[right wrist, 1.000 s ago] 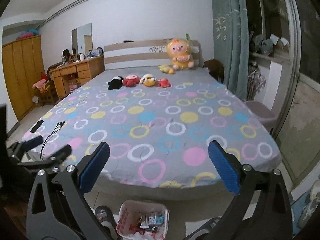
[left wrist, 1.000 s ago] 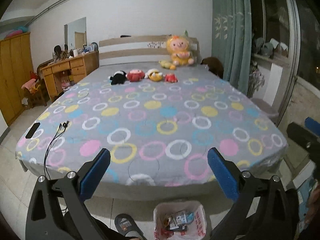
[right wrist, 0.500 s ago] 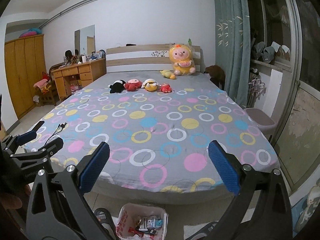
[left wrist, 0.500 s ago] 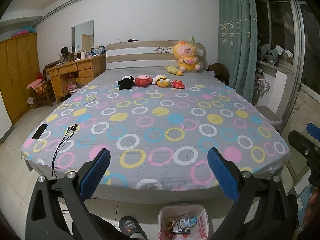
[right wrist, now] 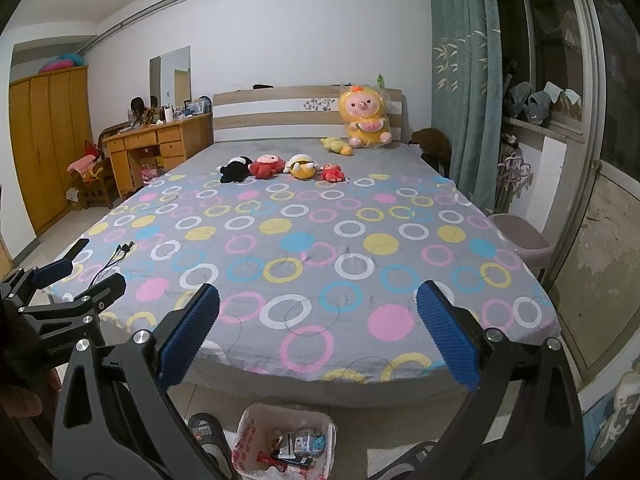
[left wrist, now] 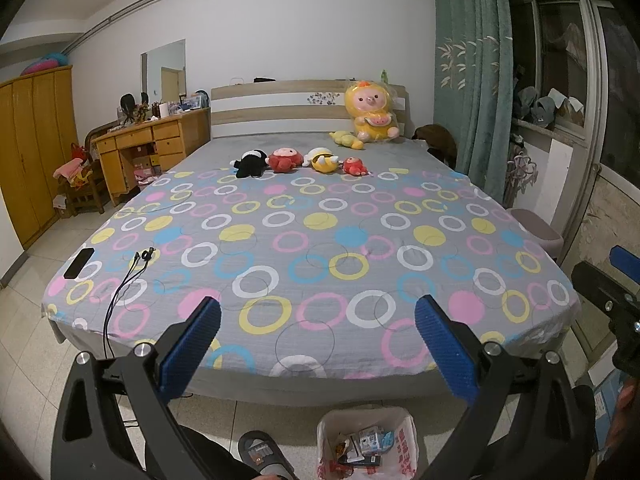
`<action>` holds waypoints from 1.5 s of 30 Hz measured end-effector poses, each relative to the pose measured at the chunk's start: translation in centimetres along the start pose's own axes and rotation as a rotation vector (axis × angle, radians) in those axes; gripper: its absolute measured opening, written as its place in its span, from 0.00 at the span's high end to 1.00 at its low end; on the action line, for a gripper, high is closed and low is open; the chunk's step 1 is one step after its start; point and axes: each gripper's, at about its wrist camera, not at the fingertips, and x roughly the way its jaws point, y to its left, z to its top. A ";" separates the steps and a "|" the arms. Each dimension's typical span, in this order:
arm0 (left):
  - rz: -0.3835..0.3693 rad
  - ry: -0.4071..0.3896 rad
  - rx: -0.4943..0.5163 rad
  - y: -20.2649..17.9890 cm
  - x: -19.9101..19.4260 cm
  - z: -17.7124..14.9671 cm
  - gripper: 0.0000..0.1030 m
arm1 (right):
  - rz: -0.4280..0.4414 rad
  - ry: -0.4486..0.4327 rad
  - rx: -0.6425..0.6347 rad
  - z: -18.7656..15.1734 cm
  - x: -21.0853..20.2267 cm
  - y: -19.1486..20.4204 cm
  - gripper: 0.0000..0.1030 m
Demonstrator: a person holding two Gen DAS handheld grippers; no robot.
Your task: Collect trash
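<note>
A white trash bag (left wrist: 366, 446) with red print stands on the floor at the foot of the bed, holding several wrappers and small cartons; the right wrist view shows the trash bag (right wrist: 286, 442) too. My left gripper (left wrist: 318, 312) is open, blue pads wide apart, held above the bag and facing the bed with nothing between its fingers. My right gripper (right wrist: 318, 308) is open and empty as well, beside the left one. Each gripper shows at the edge of the other's view.
A bed (left wrist: 320, 240) with a grey sheet of coloured circles fills the view, with plush toys (left wrist: 298, 160) near the headboard. A black phone (left wrist: 79, 263) and earphone cable (left wrist: 128, 276) lie at its left corner. A slippered foot (left wrist: 260, 454) is beside the bag. A pink stool (right wrist: 520, 236) stands right.
Both grippers have risen and tilted up, so the bed sits lower and farther in view and the bag shows more fully. Both stay open.
</note>
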 end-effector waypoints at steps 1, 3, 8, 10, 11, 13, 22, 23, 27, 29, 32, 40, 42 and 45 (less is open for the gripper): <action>0.003 0.001 -0.001 -0.1 0.1 0.0 0.08 | 0.001 0.001 0.000 0.0 0.1 0.0 0.06; 0.001 0.003 0.004 -0.1 0.1 -0.1 0.08 | 0.004 0.003 0.001 -0.1 0.2 0.1 0.06; -0.001 0.003 0.004 -0.2 0.1 -0.2 0.08 | 0.005 0.003 0.001 -0.1 0.4 0.1 0.06; -0.001 0.004 0.006 -0.2 0.1 -0.3 0.08 | 0.004 0.004 0.001 -0.2 0.4 0.1 0.06; -0.002 0.004 0.005 -0.2 0.0 -0.3 0.08 | 0.004 0.005 0.001 -0.2 0.4 0.1 0.06; 0.000 0.002 0.005 -0.2 0.1 -0.2 0.08 | 0.003 0.008 0.002 -0.3 0.5 0.1 0.06; -0.006 0.000 0.006 -0.6 0.1 -0.3 0.08 | 0.004 0.006 0.004 -0.7 0.5 0.0 0.06; -0.007 0.000 0.007 -0.7 0.2 -0.3 0.08 | 0.002 0.005 0.005 -0.7 0.5 0.1 0.06; -0.011 0.002 0.006 -0.8 0.0 -0.4 0.08 | 0.001 0.006 0.009 -0.8 0.3 0.0 0.06; -0.017 0.004 0.010 -0.9 -0.1 -0.5 0.08 | 0.002 0.007 0.005 -0.7 0.4 0.0 0.06; -0.026 0.004 0.012 -1.0 -0.2 -0.5 0.08 | 0.001 0.008 0.006 -0.8 0.5 0.0 0.06; -0.017 -0.019 -0.001 -0.7 -0.5 -0.5 0.08 | -0.012 0.023 0.021 -1.9 0.8 -0.7 0.06; -0.015 -0.015 -0.001 -0.7 -0.5 -0.6 0.08 | -0.010 0.023 0.019 -1.9 0.9 -0.7 0.06; -0.012 -0.016 0.008 -0.5 -0.4 -0.6 0.08 | -0.011 0.023 0.020 -1.9 0.9 -0.7 0.06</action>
